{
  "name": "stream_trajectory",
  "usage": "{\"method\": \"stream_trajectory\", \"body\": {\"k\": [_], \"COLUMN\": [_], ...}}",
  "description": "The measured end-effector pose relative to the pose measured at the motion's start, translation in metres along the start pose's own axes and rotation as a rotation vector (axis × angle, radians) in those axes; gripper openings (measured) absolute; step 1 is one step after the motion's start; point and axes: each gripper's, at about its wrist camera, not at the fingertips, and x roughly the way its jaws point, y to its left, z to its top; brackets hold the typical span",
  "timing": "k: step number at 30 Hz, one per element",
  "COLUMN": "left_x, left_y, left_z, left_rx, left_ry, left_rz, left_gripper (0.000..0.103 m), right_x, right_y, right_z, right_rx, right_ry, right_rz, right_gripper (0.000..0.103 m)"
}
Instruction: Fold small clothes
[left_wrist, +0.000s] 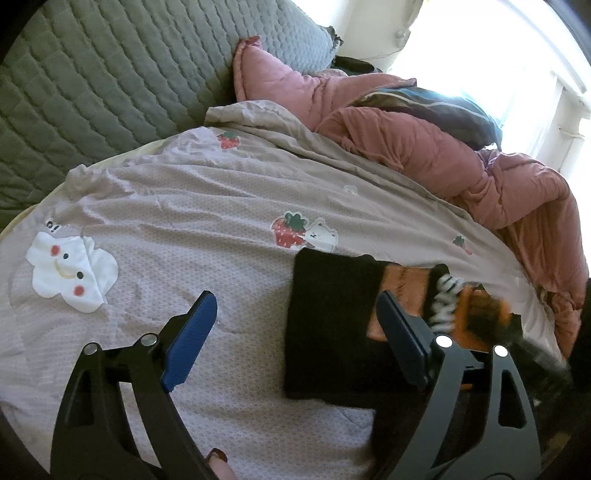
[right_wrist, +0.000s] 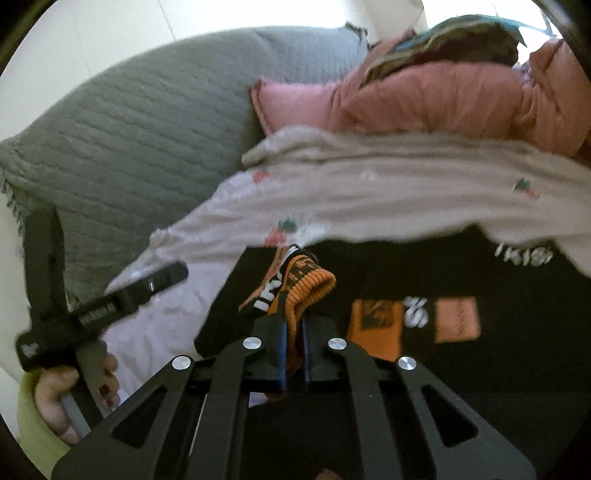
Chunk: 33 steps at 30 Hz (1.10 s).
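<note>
A black garment (left_wrist: 332, 317) with orange patches (right_wrist: 376, 321) and white lettering lies on the pale strawberry-print sheet (left_wrist: 221, 206). My right gripper (right_wrist: 293, 328) is shut on its orange ribbed edge (right_wrist: 310, 288), which sticks up bunched between the blue pads. In the left wrist view that lifted orange edge (left_wrist: 476, 302) shows blurred at the garment's right side. My left gripper (left_wrist: 295, 295) hovers open over the garment's left edge, its blue pads (left_wrist: 192, 339) wide apart with nothing between them. A hand (right_wrist: 74, 391) grips the left tool's handle.
A white cloud-shaped piece with a smiling face (left_wrist: 70, 273) lies on the sheet at the left. A grey quilted pillow (left_wrist: 110, 81) stands behind. A pink duvet (left_wrist: 424, 147) with dark striped cloth (left_wrist: 443, 107) on it is heaped at the back right.
</note>
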Motion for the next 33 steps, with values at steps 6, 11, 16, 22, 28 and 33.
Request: {"method": "stream_trajectory", "body": {"k": [6,11,16,22,28,33], "left_x": [-0.001,-0.002,-0.001,0.002,0.01,0.035], "left_y": [-0.003,-0.007,-0.016,-0.039,-0.072,-0.112], "left_z": [0.0,-0.002,-0.004,-0.008,-0.004,0.0], "left_rx": [0.004,0.014,0.046,0.107,0.169,0.209], "left_ry": [-0.004,-0.006,-0.007,0.01,0.038,0.109], "left_rz": [-0.008,-0.018,-0.023,-0.024,-0.034,-0.055], "left_gripper": [0.081,0.081,0.081,0.081,0.081,0.081], "right_x": [-0.039,-0.068,-0.091,-0.105,-0.11,-0.115], "right_y": [-0.036,-0.068,-0.099,-0.124,-0.142,-0.151], "right_z": [0.022,0.031,0.03,0.018,0.006,0.001], "right_rx": [0.026,0.065,0.092,0.127,0.153,0.168], "right_ry": [-0.092,-0.163,-0.185,-0.176,-0.166,-0.16], "right_rz": [-0.052,-0.114,-0.189,-0.241,-0.283,-0.305], "right_gripper": [0.005,0.005,0.005,0.005,0.005,0.005]}}
